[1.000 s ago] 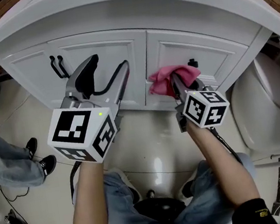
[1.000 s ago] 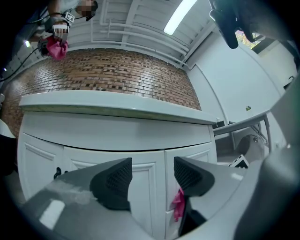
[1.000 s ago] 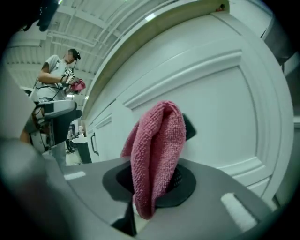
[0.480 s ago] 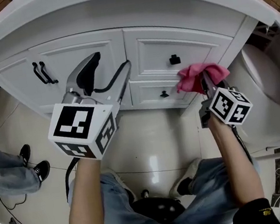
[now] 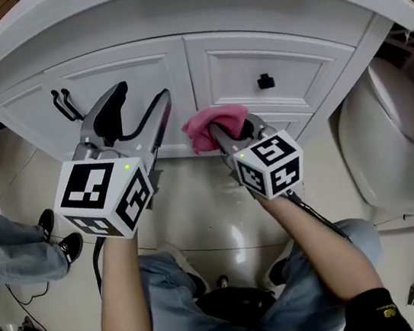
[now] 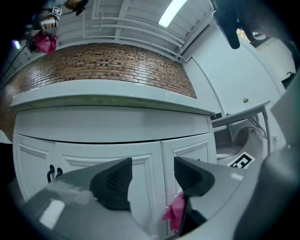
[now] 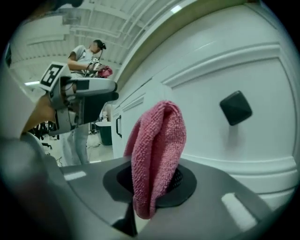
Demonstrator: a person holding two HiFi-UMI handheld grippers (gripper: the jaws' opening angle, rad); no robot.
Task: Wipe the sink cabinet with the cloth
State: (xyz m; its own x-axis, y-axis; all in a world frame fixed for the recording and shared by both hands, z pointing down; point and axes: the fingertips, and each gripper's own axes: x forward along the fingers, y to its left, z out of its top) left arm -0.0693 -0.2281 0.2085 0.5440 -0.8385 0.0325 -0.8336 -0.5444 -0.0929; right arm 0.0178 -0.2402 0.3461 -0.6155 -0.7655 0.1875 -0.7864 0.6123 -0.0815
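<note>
Right tool: the right tool (image 5: 226, 129) is pinched on a pink, nubbly microfibre cloth (image 5: 213, 124). From its own view a thick fold bulges up out of the dark ribbed pads (image 7: 182, 182).
Cloth position: low on the white painted sink cabinet (image 5: 139, 74), at 7 o'clock from the square black drawer knob (image 5: 264, 80). It sits at or just off the panel; I can't confirm contact.
Left tool: the left tool (image 5: 140, 101) is spread with nothing between its jaws, aimed at the door panel at 9 o'clock from the cloth.
Progress: I'd judge the wipe under way on the drawer side. No streaks or dirt show, so which panels are finished can't be told. The door with the curved black handles (image 5: 65, 105) at 10 o'clock and the overhanging worktop edge (image 5: 168, 5) look likely left.
Surfaces: the cabinet is smooth, satin and frame-moulded, so it should wipe easily. The knob is matte, and the pale floor tiles (image 5: 214, 214) are glossy.
</note>
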